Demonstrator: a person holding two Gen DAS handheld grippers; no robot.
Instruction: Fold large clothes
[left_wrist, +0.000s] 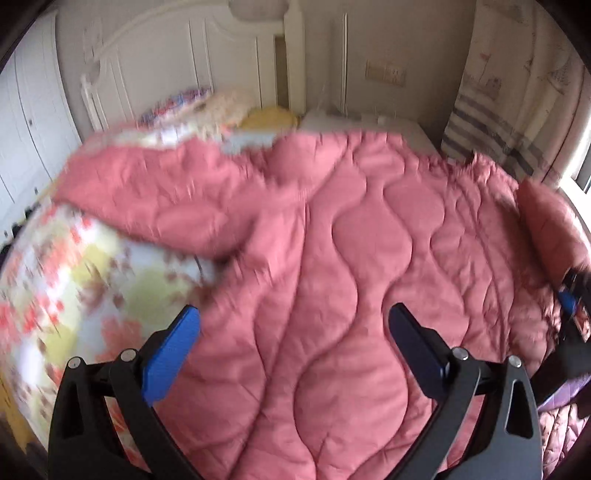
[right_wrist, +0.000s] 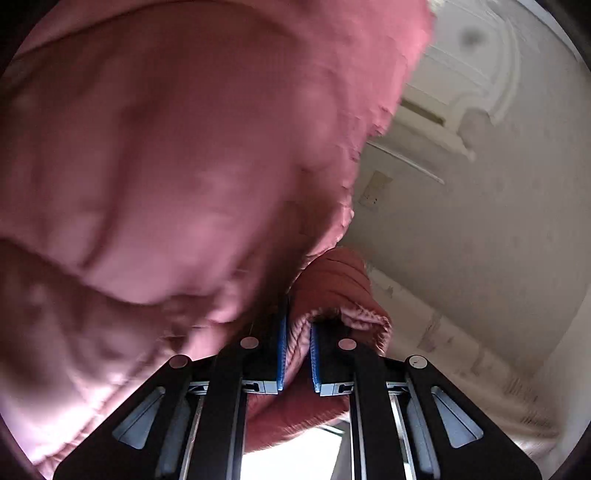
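A large pink quilted jacket (left_wrist: 332, 229) lies spread across the bed, one sleeve stretched to the left. My left gripper (left_wrist: 293, 317) hovers open above its lower part and holds nothing. My right gripper (right_wrist: 297, 332) is shut on a cuff or edge of the pink jacket (right_wrist: 166, 166), which hangs lifted and fills most of the right wrist view. The right gripper also shows at the right edge of the left wrist view (left_wrist: 570, 295), at the jacket's raised right side.
A floral bedsheet (left_wrist: 62, 302) covers the bed on the left. Pillows (left_wrist: 207, 107) and a white headboard (left_wrist: 166, 59) are at the back. A striped curtain (left_wrist: 509, 110) hangs at the right. White wardrobe doors (left_wrist: 26, 122) stand on the left.
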